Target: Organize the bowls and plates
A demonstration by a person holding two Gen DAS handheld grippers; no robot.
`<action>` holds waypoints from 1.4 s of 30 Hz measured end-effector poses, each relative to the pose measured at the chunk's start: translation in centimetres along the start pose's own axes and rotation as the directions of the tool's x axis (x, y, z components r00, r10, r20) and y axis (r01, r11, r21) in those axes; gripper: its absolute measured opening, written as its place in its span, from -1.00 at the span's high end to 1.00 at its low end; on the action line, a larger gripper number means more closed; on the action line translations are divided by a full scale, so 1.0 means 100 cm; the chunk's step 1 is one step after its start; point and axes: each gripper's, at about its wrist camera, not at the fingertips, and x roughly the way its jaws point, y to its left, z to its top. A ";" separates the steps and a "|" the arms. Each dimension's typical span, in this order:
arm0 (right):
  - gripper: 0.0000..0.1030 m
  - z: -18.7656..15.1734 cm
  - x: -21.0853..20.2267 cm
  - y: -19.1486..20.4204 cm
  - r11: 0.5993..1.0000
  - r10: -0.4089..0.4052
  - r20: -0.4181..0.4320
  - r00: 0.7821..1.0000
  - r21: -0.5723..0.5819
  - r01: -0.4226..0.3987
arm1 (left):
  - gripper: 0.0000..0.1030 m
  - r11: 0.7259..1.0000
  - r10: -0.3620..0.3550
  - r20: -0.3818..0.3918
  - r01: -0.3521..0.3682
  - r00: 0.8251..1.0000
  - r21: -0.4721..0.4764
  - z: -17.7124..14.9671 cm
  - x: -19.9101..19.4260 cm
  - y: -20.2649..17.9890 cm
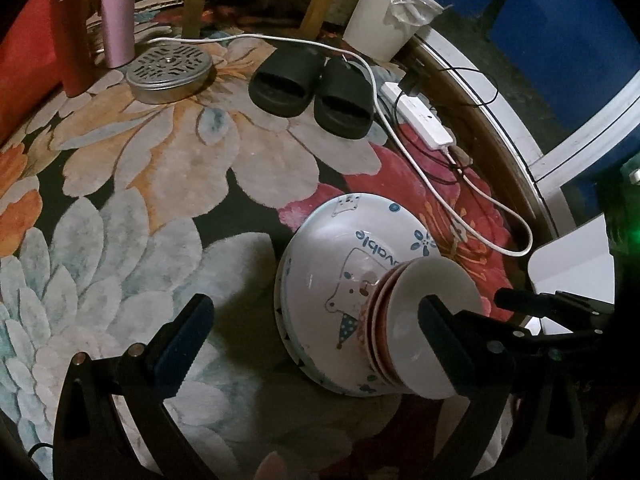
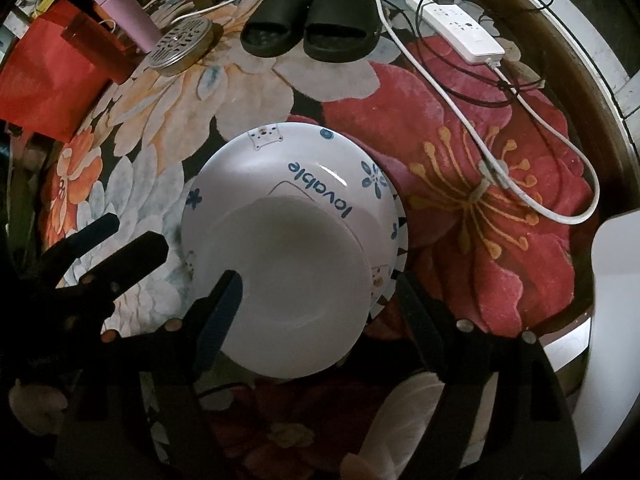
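Note:
A big white bowl (image 2: 304, 160) printed with a bear and the word "lovable" sits on the floral rug (image 2: 460, 120). Nested in it is a stack of smaller red-rimmed bowls (image 1: 378, 320), with a plain white bowl (image 2: 296, 292) on top. My right gripper (image 2: 320, 304) points down over the stack, open. Its left finger hangs over the plain bowl's inside; its right finger is beyond the rim. My left gripper (image 1: 314, 320) is open beside the big bowl, and its right finger (image 1: 440, 320) overlaps the small stack in that view. Neither gripper holds anything.
Behind the bowls on the rug are black slippers (image 1: 312, 88), a round metal tin (image 1: 168, 72), a pink tumbler (image 1: 118, 12) and a red bag (image 2: 52, 76). A white power strip (image 2: 456, 28) and its cables trail at the right. A white bucket (image 1: 384, 20) stands at the back.

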 end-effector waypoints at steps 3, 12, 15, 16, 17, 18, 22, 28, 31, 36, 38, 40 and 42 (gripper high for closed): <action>-0.57 -0.001 0.000 0.001 0.999 -0.039 -0.001 0.999 0.005 0.039 | -0.98 1.000 0.011 -0.003 -0.011 1.000 -0.001 -0.001 -0.001 0.001; -0.57 -0.002 -0.004 0.005 0.996 -0.088 0.026 0.996 -0.002 0.088 | -0.98 0.997 0.074 -0.015 -0.074 0.997 0.017 -0.005 -0.004 -0.001; -0.57 -0.003 -0.007 0.009 0.993 -0.114 0.039 0.993 -0.013 0.114 | -0.98 0.998 0.059 -0.027 -0.059 0.998 0.011 -0.006 -0.005 0.001; -0.57 -0.004 -0.007 0.009 0.993 -0.118 0.042 0.992 -0.015 0.119 | -0.98 0.997 0.071 -0.029 -0.071 0.997 0.011 -0.007 -0.005 0.002; -0.57 -0.004 -0.008 0.010 0.993 -0.116 0.043 0.992 -0.020 0.117 | -0.98 0.997 0.078 -0.030 -0.078 0.996 0.015 -0.007 -0.005 0.001; -0.57 -0.004 -0.007 0.011 0.994 -0.108 0.044 0.993 -0.023 0.109 | -0.98 0.997 0.077 -0.033 -0.076 0.996 0.022 -0.008 -0.005 0.001; -0.57 -0.006 -0.007 0.015 0.994 -0.099 0.042 0.994 -0.036 0.101 | -0.98 0.997 0.070 -0.032 -0.069 0.997 0.025 -0.009 -0.006 0.003; -0.57 -0.007 -0.003 0.018 0.996 -0.083 0.031 0.996 -0.038 0.084 | -0.98 0.997 0.076 -0.037 -0.076 0.996 0.017 -0.011 -0.007 0.008; -0.57 -0.007 -0.003 0.019 0.996 -0.084 0.028 0.996 -0.040 0.085 | -0.98 0.996 0.084 -0.040 -0.084 0.996 0.016 -0.012 -0.007 0.011; -0.57 -0.007 -0.003 0.020 0.996 -0.083 0.028 0.996 -0.040 0.084 | -0.97 0.996 0.090 -0.041 -0.089 0.995 0.009 -0.013 -0.007 0.016; -0.57 -0.007 -0.002 0.021 0.996 -0.081 0.027 0.996 -0.039 0.082 | -0.97 0.996 0.089 -0.039 -0.089 0.995 0.005 -0.013 -0.008 0.019; -0.57 -0.008 -0.001 0.022 0.996 -0.078 0.025 0.997 -0.038 0.079 | -0.97 0.996 0.088 -0.037 -0.088 0.995 0.003 -0.012 -0.008 0.020; -0.57 -0.009 0.001 0.024 0.996 -0.076 0.022 0.997 -0.039 0.077 | -0.96 0.996 0.088 -0.033 -0.088 0.996 0.004 -0.012 -0.009 0.022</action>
